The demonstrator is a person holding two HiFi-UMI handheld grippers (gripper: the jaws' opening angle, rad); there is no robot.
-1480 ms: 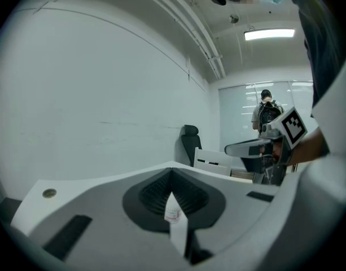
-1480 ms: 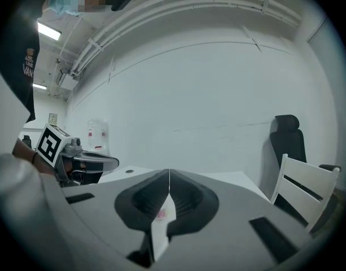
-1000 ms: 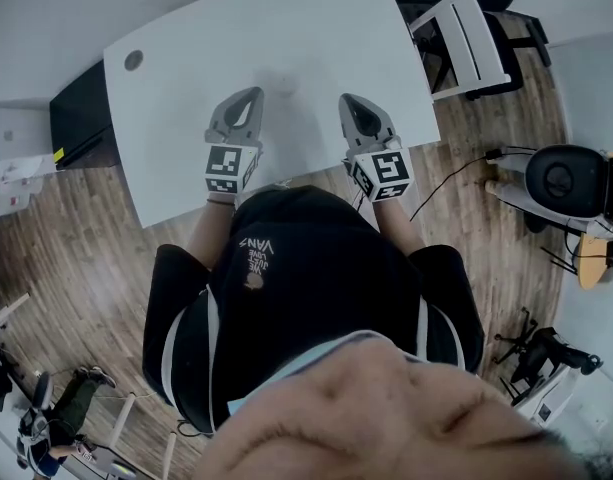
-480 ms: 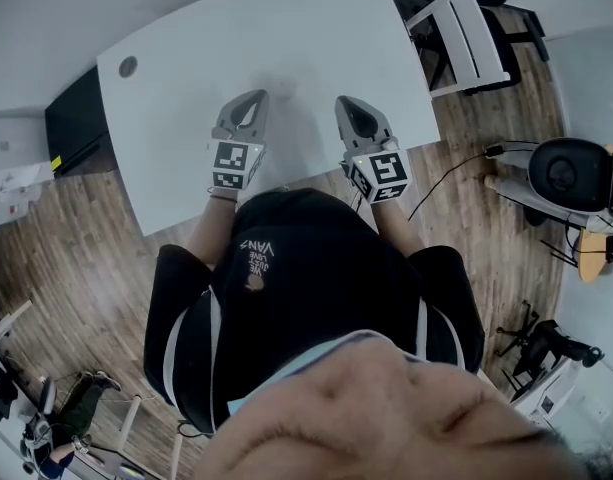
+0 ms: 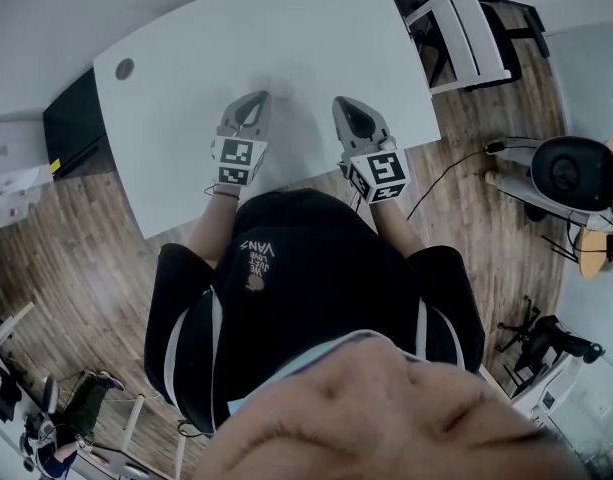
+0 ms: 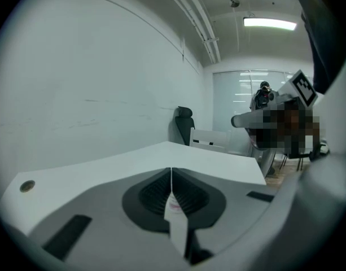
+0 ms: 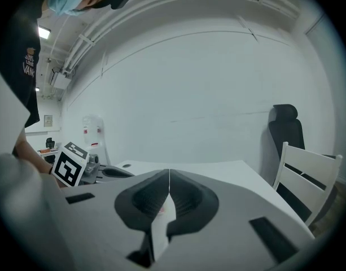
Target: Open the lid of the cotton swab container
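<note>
standing beside white table point(image 5: 286, 38), white chair point(image 5: 474, 36)

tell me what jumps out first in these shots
Two grey grippers, the left gripper and right gripper, are side by side over the near part of a white table, both with jaws shut on nothing. A small round hole marks its left corner, and a white chair stands at its right end.

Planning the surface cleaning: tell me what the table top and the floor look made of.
Table top: smooth white matt board, probably laminate; even colour, no grain, one round hole near a corner. Floor: brown wood or wood-look planks; grain and plank seams show, real or imitation unclear.
</note>
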